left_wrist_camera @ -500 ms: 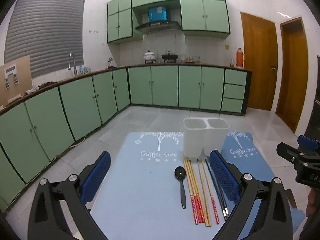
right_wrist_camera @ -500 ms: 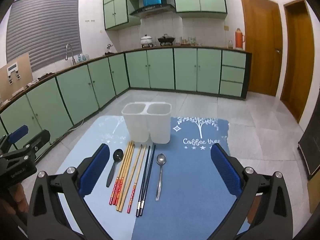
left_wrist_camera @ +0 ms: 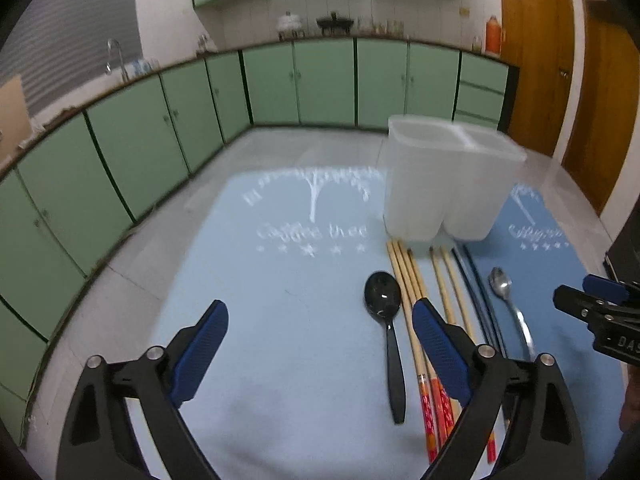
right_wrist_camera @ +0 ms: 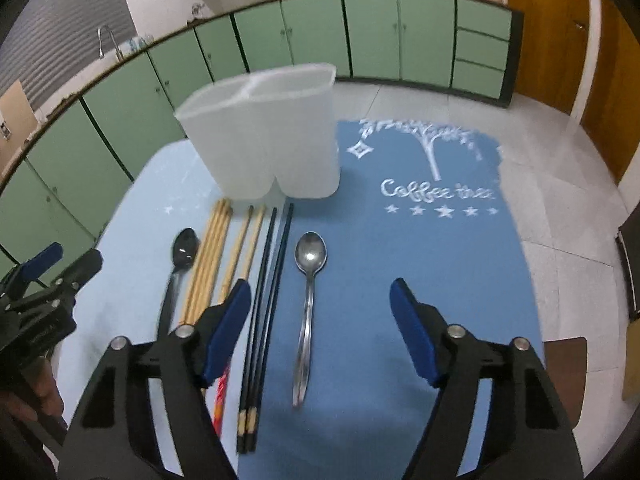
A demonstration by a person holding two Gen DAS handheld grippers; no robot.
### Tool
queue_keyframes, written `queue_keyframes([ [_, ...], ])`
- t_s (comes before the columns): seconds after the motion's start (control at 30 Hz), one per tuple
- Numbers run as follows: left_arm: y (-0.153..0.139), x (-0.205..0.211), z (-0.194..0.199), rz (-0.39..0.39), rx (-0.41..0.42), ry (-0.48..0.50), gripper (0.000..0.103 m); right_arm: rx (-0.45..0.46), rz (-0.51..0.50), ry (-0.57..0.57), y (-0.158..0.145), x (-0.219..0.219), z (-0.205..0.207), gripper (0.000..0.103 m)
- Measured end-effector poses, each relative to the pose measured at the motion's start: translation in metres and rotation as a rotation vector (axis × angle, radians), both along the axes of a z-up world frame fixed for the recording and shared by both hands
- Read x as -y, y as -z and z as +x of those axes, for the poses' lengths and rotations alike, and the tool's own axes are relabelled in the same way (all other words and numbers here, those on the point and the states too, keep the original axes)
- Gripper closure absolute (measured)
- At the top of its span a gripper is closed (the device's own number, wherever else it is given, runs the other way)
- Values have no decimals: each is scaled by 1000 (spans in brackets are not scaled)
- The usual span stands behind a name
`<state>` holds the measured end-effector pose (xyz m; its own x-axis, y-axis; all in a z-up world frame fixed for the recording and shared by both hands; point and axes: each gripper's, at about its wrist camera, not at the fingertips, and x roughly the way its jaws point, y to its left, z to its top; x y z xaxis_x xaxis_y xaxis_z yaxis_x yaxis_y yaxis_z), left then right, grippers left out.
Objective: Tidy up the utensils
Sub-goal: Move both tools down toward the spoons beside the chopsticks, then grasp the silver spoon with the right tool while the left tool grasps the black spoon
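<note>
Both tongs hang apart and empty — left tongs over the pale mat, right tongs straddling the metal spoon. It looks light, stiff, slippery; I'd pinch mid-handle. Beside it: one black spoon, two black chopsticks, six wooden chopsticks. Behind on the surface, one two-compartment holder, empty.
</note>
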<state>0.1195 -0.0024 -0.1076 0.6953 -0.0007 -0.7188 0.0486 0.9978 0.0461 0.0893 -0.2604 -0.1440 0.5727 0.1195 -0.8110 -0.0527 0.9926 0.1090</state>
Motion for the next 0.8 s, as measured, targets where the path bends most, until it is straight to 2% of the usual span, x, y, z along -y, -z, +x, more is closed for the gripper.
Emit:
queue_keyframes([
  [0.1, 20, 4, 18, -23, -76, 6, 13, -46, -11, -8, 14, -3, 21, 45],
  [0.27, 32, 10, 35, -49, -107, 12, 13, -102, 16, -19, 36, -7, 44, 53],
  [0.43, 39, 15, 48, -39, -114, 19, 13, -137, 10, -22, 48, -11, 57, 60],
  [0.57, 49, 16, 57, -38, -122, 19, 13, -117, -34, -25, 51, -18, 60, 61],
  [0.7, 59, 16, 67, -20, -127, 16, 13, -97, -67, -33, 52, -23, 59, 73],
  [0.8, 65, 19, 74, -34, -135, 16, 13, -90, -69, -34, 51, -21, 58, 75],
])
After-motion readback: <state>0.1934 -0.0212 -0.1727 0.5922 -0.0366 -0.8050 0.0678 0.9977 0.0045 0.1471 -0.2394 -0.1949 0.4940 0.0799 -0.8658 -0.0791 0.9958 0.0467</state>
